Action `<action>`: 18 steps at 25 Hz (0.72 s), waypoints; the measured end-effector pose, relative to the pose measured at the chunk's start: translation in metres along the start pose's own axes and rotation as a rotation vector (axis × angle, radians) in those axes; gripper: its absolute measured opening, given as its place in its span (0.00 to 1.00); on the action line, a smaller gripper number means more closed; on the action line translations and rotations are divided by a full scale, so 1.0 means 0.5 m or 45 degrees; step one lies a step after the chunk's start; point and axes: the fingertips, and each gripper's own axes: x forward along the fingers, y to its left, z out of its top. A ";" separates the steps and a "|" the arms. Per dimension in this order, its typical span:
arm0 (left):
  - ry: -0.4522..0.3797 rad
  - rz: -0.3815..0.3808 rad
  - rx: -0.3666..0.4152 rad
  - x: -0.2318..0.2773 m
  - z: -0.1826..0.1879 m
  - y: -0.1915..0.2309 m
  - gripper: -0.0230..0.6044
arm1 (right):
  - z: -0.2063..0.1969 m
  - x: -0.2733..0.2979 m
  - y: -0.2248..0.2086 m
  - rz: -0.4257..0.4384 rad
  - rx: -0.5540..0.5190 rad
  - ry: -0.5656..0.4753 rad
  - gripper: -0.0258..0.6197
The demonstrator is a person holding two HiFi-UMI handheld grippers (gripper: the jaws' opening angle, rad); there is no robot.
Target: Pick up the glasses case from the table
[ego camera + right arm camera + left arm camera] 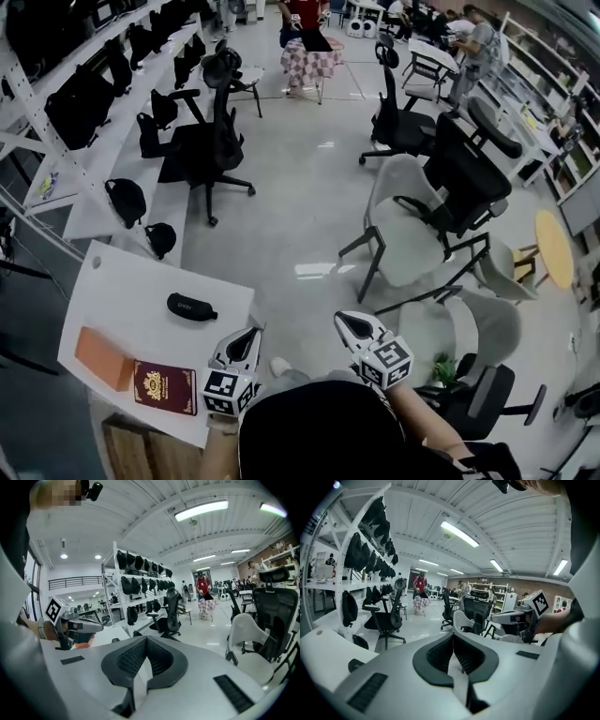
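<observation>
The black glasses case [191,307] lies on the white table [122,291] at the lower left, with nothing touching it. In the left gripper view the glasses case [356,664] shows as a dark shape low at the left. My left gripper [253,331] hangs just off the table's right edge, a short way right of the case, its jaws together and empty [453,637]. My right gripper [343,318] is farther right over the floor, also shut on nothing [146,640].
An orange pad [105,358] and a red passport [164,386] lie on the table nearer me. Shelving with black bags [84,98] runs along the left. Office chairs [211,141] and a grey chair [403,220] stand on the floor ahead and to the right.
</observation>
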 end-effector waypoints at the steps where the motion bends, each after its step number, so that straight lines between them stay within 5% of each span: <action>1: 0.001 0.012 -0.005 0.001 0.001 0.022 0.07 | 0.009 0.027 0.003 0.013 -0.013 0.007 0.08; 9: 0.013 0.216 -0.149 -0.063 -0.038 0.165 0.07 | 0.049 0.211 0.067 0.186 -0.110 0.127 0.08; 18: -0.004 0.577 -0.377 -0.205 -0.114 0.262 0.07 | 0.039 0.408 0.223 0.555 -0.257 0.308 0.09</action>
